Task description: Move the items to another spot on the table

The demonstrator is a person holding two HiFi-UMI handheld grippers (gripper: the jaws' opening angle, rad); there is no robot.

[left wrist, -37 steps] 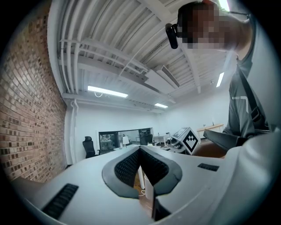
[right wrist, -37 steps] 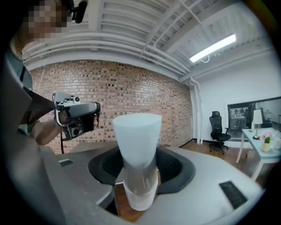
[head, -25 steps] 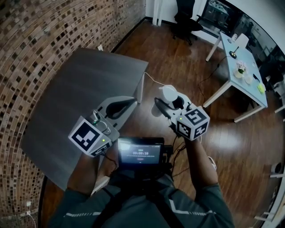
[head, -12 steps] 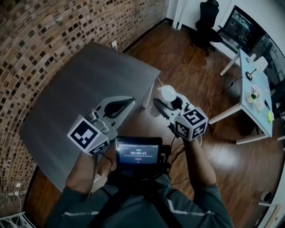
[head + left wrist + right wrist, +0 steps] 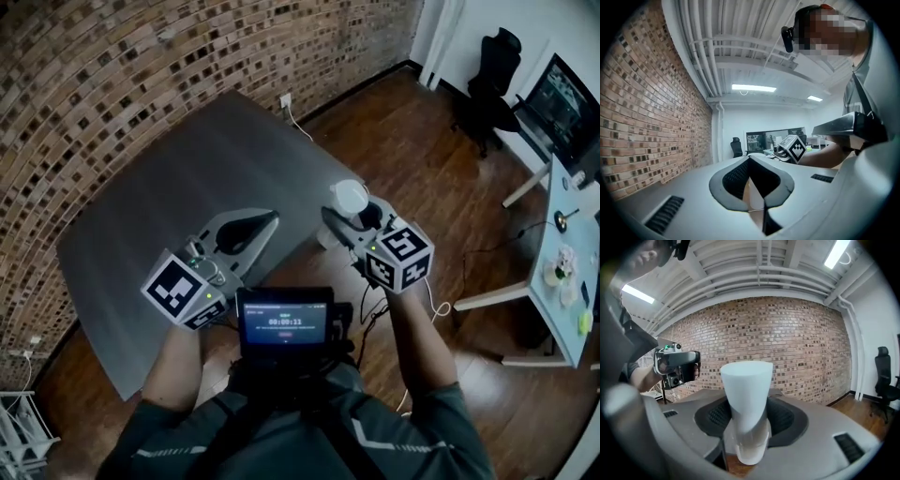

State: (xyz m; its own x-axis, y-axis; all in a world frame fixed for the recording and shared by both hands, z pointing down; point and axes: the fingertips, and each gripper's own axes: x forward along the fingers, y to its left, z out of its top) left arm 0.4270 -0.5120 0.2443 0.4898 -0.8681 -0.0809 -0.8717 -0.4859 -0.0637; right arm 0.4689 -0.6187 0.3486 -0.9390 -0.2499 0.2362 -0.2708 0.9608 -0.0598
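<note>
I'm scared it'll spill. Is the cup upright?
Roughly upright: the cup stands wide end up in the right gripper, leaning slightly.

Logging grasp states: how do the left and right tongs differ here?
The right tongs are clamped on a white cup; the left tongs are closed on nothing. In the head view the left tongs show against the grey table, the right tongs against wood floor. Both are the same grey design.
</note>
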